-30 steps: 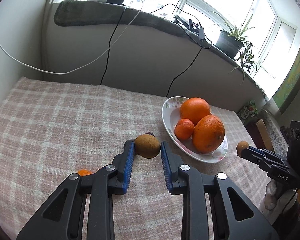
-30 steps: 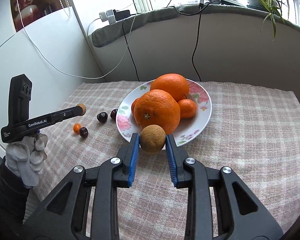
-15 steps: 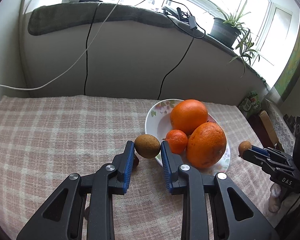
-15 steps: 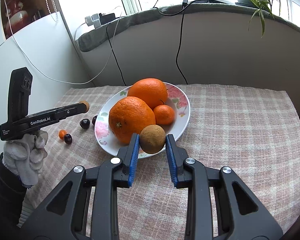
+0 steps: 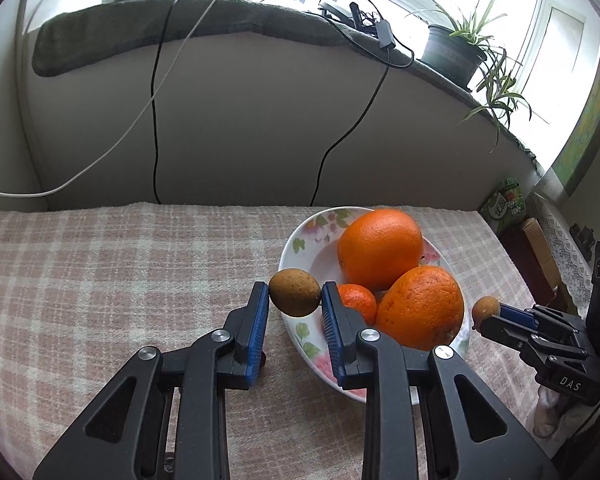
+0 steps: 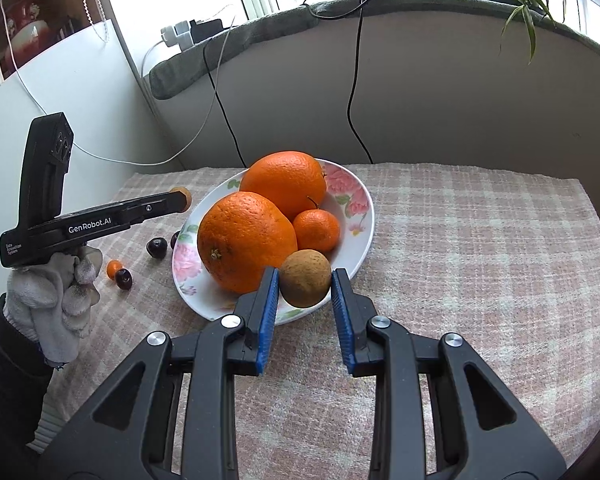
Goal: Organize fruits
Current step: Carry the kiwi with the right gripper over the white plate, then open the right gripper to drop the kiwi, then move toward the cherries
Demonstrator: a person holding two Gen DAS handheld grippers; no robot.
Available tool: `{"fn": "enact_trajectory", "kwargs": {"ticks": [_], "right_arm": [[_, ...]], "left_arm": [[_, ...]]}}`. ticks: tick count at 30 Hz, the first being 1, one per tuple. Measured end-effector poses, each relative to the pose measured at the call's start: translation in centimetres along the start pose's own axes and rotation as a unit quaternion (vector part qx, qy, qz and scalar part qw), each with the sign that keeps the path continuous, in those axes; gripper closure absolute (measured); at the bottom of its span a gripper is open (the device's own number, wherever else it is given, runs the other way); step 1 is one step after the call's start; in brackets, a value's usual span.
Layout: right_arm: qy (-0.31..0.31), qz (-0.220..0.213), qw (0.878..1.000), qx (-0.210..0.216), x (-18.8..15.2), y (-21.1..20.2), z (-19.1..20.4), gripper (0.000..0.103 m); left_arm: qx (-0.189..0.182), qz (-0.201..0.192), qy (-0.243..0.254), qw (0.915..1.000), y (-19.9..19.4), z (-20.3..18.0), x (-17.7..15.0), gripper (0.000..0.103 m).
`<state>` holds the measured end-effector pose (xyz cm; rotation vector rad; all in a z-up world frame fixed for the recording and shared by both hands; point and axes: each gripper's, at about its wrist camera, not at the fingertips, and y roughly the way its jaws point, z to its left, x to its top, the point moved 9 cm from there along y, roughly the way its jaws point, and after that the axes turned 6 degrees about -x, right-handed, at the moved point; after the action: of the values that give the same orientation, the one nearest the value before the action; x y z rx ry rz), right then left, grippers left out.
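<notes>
Left wrist view: left gripper [image 5: 295, 294], jaws clamped on a small round brown rough-skinned fruit [image 5: 295, 292] at the near rim of the white floral ceramic plate [image 5: 300, 236].
Plate count: two large oranges, one small mandarin [image 5: 358, 302].
Right wrist view: right gripper [image 6: 305, 279], jaws pinching a second brown fruit [image 6: 305, 278] over the plate's front rim.
Tabletop count: three dark cherries, one tiny orange fruit [image 6: 114, 269].
Handling: light, firm, likely bruisable; grip across the middle.

Home: checked tablecloth [image 6: 460, 240], potted plant [image 5: 456, 56] on windowsill, floral fruit plate [image 6: 356, 200], chargers w/ cables.
</notes>
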<state>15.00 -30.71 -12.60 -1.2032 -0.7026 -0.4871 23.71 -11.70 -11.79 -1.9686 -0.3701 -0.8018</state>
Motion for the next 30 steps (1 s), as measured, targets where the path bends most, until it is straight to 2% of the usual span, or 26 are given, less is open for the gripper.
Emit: {"fn": "enact_trajectory", "kwargs": {"ticks": [12, 30], "right_arm": [[-0.001, 0.001, 1.0, -0.002, 0.1, 0.6, 0.1, 0.075], [-0.01, 0.007, 1.0, -0.005, 0.0, 1.3, 0.4, 0.075]], "left_arm": [[0.01, 0.01, 0.017, 0.9997, 1.5, -0.5, 0.8, 0.078], [0.004, 0.014, 0.014, 0.9998, 2.1, -0.8, 1.2, 0.077]]}}
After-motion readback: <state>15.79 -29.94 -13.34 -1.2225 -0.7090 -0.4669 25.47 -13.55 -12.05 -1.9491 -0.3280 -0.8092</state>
